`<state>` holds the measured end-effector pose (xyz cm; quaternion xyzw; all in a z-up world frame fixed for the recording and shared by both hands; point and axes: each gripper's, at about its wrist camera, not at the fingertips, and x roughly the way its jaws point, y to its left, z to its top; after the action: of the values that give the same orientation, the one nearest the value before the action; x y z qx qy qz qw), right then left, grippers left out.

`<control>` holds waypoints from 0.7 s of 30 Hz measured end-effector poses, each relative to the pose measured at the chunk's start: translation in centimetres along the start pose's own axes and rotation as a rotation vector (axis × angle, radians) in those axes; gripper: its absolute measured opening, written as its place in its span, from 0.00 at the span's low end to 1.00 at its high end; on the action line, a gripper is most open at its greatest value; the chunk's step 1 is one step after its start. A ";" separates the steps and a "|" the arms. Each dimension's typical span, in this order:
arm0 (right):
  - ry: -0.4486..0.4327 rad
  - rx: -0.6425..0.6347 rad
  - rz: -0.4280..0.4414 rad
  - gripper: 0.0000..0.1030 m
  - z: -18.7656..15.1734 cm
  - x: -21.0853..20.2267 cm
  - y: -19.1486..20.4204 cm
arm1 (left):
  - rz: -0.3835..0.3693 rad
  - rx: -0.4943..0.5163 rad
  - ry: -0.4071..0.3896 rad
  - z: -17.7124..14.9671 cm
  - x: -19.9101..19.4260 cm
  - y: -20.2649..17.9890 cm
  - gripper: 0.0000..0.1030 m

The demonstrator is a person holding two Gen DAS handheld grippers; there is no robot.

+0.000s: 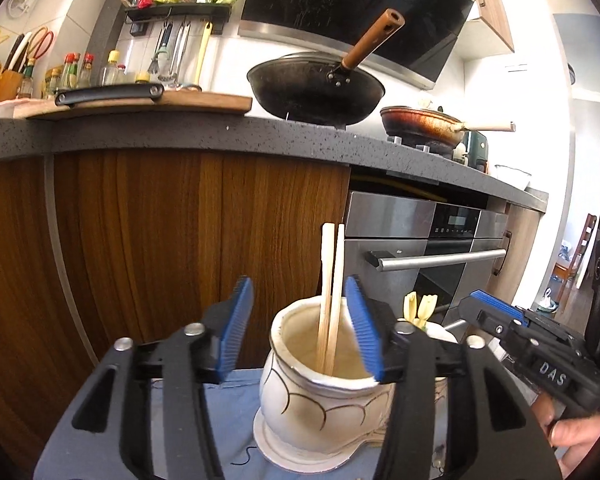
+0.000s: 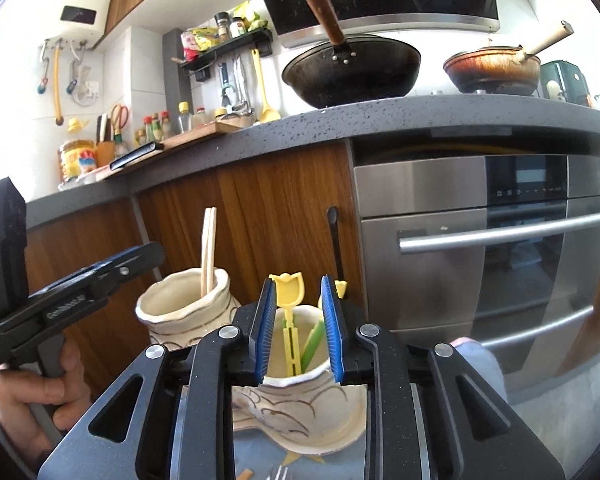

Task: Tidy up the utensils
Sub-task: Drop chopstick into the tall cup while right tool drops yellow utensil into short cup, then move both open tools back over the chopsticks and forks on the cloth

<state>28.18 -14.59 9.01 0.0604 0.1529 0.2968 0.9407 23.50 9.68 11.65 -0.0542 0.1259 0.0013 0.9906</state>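
1. Right jar (image 2: 300, 408): base is hiding behind the right gripper (image 2: 299, 334).
2. Left gripper (image 1: 300, 332): jaws standing apart, gripping nothing; chopsticks (image 1: 330, 300) standing in left jar (image 1: 320, 392).
3. Right gripper: jaws parted, flanking yellow utensil (image 2: 288, 312), touching nothing.

- blue cloth (image 1: 228, 408) covers the surface; what lies beneath cannot be told;
- two cream ceramic jars (image 1: 320, 392) (image 2: 300, 400) stand on it, side by side
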 end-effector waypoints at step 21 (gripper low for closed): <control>0.124 0.110 -0.031 0.38 -1.5 -2.3 -3.6 | -0.028 0.081 0.135 -4.7 -4.8 -1.1 0.59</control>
<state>27.83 -18.82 7.41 0.0911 0.2281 0.2766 0.9291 17.70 8.15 8.45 -0.0158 0.1917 -0.0211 0.9811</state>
